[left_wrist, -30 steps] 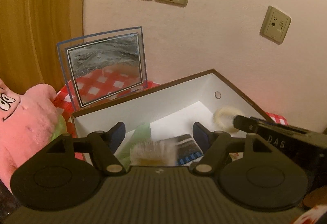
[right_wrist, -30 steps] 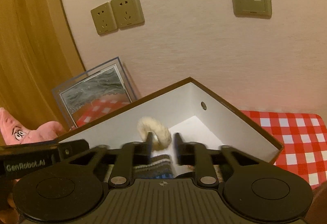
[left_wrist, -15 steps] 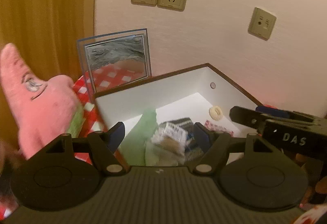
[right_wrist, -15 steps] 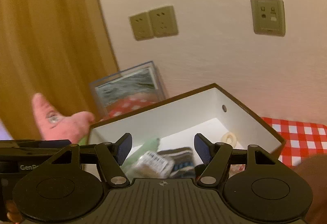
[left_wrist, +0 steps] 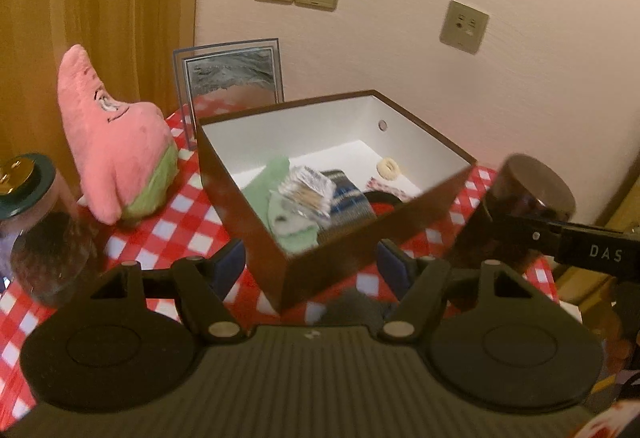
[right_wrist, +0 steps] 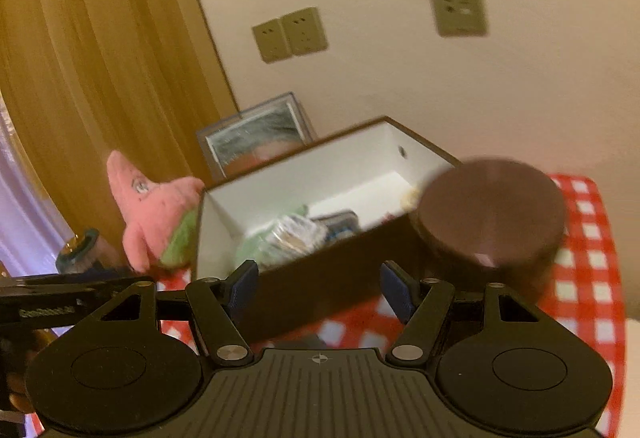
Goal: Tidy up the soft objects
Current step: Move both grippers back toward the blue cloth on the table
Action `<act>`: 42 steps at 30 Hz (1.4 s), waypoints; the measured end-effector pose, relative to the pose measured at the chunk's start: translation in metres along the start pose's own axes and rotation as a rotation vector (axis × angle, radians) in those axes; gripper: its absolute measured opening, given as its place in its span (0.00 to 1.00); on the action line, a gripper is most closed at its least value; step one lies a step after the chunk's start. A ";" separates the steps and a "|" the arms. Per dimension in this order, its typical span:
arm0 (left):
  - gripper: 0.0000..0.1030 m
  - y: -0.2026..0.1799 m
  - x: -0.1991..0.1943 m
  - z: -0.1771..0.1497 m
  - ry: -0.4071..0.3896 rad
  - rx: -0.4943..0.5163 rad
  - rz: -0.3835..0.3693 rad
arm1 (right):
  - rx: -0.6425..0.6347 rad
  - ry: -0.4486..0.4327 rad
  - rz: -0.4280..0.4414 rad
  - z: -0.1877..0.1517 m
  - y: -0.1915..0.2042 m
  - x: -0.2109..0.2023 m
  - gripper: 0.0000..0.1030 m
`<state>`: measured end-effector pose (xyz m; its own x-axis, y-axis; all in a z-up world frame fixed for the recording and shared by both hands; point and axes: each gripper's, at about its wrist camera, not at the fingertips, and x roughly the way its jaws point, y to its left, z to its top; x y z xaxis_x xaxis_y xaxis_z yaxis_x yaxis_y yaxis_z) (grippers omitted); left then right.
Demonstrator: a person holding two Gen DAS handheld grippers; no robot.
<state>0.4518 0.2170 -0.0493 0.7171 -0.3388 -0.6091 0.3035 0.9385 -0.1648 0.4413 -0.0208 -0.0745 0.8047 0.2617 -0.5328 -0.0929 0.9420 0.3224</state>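
A brown box with white inside walls [left_wrist: 304, 130] stands open on the red checked cloth [left_wrist: 180, 226]. In it lie a green sock [left_wrist: 272, 182], a clear packet [left_wrist: 306, 194], a striped sock [left_wrist: 352, 202] and a cream scrunchie [left_wrist: 388, 168]. A pink star plush [left_wrist: 112, 150] stands left of the box, outside it. My left gripper [left_wrist: 312, 260] hangs before the box's near corner, open, its jaws closing slightly on nothing. My right gripper [right_wrist: 320, 282] is open and bare in front of the box [right_wrist: 304, 174], with the plush [right_wrist: 156, 210] to its left.
A dark round-lidded jar [right_wrist: 492, 210] stands right of the box, close to my right fingers. A glass jar with a green lid [left_wrist: 24, 178] is at the far left. A framed picture [left_wrist: 232, 78] leans on the wall behind. A dark grey thing [left_wrist: 352, 306] lies just before the box.
Both grippers have pulled back out of the box. The right one let go of the cream scrunchie, which now lies on the box floor, and its jaws spread wide.
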 end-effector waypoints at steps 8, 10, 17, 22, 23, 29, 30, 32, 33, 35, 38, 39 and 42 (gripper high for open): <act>0.67 -0.036 -0.048 -0.043 0.016 -0.015 0.022 | 0.011 0.018 -0.004 -0.027 -0.018 -0.054 0.65; 0.67 -0.050 -0.060 -0.056 0.022 -0.024 0.037 | 0.001 0.024 0.012 -0.032 -0.023 -0.066 0.65; 0.65 -0.110 -0.103 -0.096 0.027 -0.070 0.117 | -0.081 0.051 0.098 -0.050 -0.043 -0.111 0.65; 0.65 -0.165 -0.136 -0.124 0.032 -0.120 0.190 | -0.128 0.070 0.186 -0.064 -0.066 -0.149 0.65; 0.65 -0.178 -0.142 -0.129 0.029 -0.126 0.207 | -0.139 0.074 0.202 -0.067 -0.073 -0.157 0.65; 0.64 -0.232 -0.167 -0.153 0.016 -0.143 0.280 | -0.174 0.109 0.266 -0.078 -0.108 -0.193 0.65; 0.64 -0.238 -0.169 -0.155 0.014 -0.140 0.287 | -0.177 0.116 0.271 -0.080 -0.113 -0.197 0.65; 0.63 -0.249 -0.170 -0.159 0.012 -0.129 0.300 | -0.180 0.128 0.282 -0.081 -0.122 -0.204 0.65; 0.63 -0.252 -0.169 -0.159 0.019 -0.124 0.308 | -0.183 0.131 0.281 -0.082 -0.126 -0.207 0.65; 0.63 -0.258 -0.167 -0.161 0.019 -0.108 0.319 | -0.192 0.137 0.278 -0.085 -0.134 -0.212 0.65; 0.63 -0.261 -0.162 -0.163 0.019 -0.090 0.344 | -0.190 0.157 0.277 -0.088 -0.143 -0.212 0.65; 0.63 -0.260 -0.160 -0.163 0.018 -0.091 0.350 | -0.191 0.166 0.279 -0.089 -0.144 -0.210 0.65; 0.63 -0.256 -0.150 -0.165 0.020 -0.086 0.364 | -0.194 0.182 0.277 -0.089 -0.148 -0.203 0.65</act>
<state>0.1632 0.0382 -0.0438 0.7554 0.0188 -0.6550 -0.0235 0.9997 0.0016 0.2393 -0.1948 -0.0839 0.6175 0.5287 -0.5824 -0.4158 0.8479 0.3289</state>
